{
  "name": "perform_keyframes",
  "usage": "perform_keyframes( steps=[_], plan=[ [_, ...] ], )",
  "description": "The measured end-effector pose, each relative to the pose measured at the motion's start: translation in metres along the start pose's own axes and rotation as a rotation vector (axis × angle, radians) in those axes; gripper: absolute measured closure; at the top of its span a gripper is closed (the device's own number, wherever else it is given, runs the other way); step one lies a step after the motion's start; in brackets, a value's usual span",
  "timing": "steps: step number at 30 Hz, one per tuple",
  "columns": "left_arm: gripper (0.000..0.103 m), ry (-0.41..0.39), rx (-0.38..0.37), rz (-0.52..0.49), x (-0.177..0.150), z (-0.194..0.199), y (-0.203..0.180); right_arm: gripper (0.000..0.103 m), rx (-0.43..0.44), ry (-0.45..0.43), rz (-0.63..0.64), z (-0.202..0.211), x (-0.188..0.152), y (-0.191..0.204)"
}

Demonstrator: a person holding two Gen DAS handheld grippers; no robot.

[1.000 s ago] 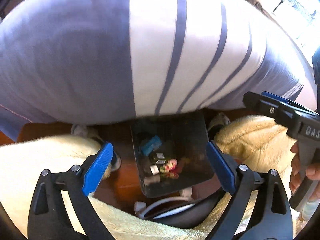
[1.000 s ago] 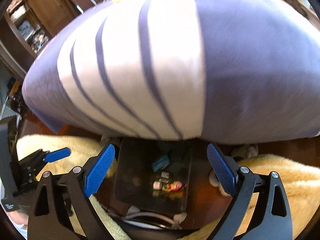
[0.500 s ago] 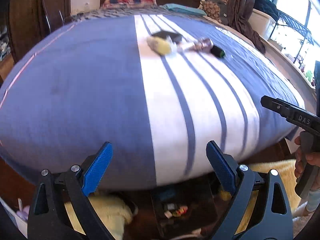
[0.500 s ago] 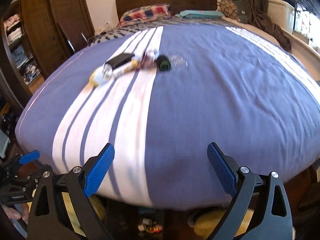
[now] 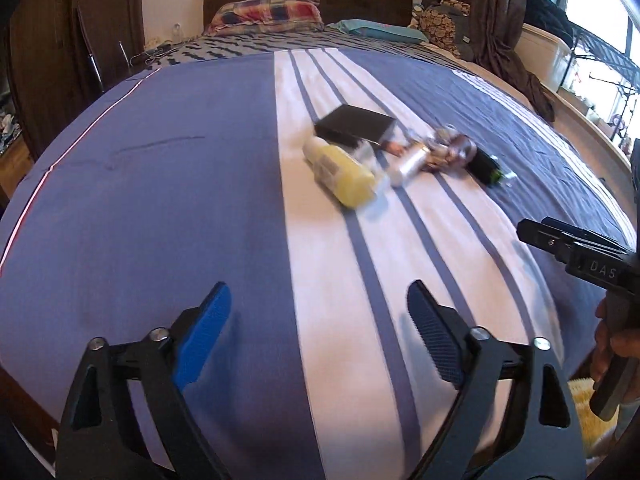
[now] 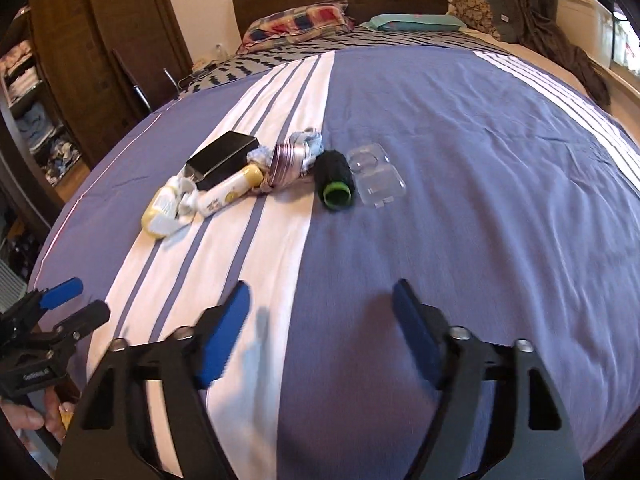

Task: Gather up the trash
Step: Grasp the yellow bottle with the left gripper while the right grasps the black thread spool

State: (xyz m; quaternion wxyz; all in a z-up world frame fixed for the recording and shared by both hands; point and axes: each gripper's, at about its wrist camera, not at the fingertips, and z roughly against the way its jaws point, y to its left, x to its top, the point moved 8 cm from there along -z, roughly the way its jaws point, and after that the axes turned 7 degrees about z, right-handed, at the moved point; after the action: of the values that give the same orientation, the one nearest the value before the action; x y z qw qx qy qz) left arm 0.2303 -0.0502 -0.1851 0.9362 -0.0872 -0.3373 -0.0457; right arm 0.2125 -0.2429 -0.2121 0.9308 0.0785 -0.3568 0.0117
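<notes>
Both tools, left tool [image 5: 318, 336] and right tool [image 6: 320, 330], hang apart and empty above the bed [image 6: 480, 168], facing the trash beside the black box [image 6: 222, 157], likely lining up a pick.

On the bed [image 6: 460, 128], a box [image 6: 222, 159] anchors the cluster — two bottles [image 6: 230, 191] just before it, a crumpled wrapper [image 6: 292, 160], a can [image 6: 334, 180] and a plastic shell [image 6: 374, 176] to its right.
</notes>
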Motion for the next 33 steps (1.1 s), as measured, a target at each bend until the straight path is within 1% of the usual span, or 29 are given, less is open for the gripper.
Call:
perform_keyframes(
  steps=[2,4,5,11,15,22,24,26,33],
  plan=[
    [0.035,0.015,0.005,0.014,0.006,-0.011,0.005,0.047,0.013,-0.001,0.000,-0.007,0.008,-0.001],
    [0.041,0.032,0.008,0.024,0.011,-0.023,0.007,0.051,0.025,0.001,-0.001,-0.012,0.014,-0.002],
    [0.042,0.035,0.009,0.025,0.013,-0.027,0.007,0.053,0.024,0.002,0.003,-0.015,0.017,-0.002],
    [0.042,0.030,-0.001,0.015,0.031,-0.047,-0.003,0.054,0.001,0.012,0.029,-0.034,0.032,-0.004],
    [0.046,0.032,-0.010,0.013,0.043,-0.060,-0.012,0.054,0.002,0.016,0.034,-0.042,0.039,-0.005],
    [0.046,0.038,-0.024,0.023,0.054,-0.071,-0.026,0.054,-0.001,0.030,0.042,-0.051,0.048,-0.006],
    [0.044,0.045,-0.039,0.007,0.055,-0.072,-0.035,0.054,-0.002,0.033,0.044,-0.053,0.049,-0.006],
    [0.045,0.047,-0.027,0.009,0.057,-0.076,-0.036,0.054,-0.001,0.036,0.045,-0.055,0.051,-0.006],
    [0.046,0.057,-0.022,0.029,0.066,-0.087,-0.036,0.054,-0.019,0.048,0.068,-0.061,0.055,-0.002]
  ],
)
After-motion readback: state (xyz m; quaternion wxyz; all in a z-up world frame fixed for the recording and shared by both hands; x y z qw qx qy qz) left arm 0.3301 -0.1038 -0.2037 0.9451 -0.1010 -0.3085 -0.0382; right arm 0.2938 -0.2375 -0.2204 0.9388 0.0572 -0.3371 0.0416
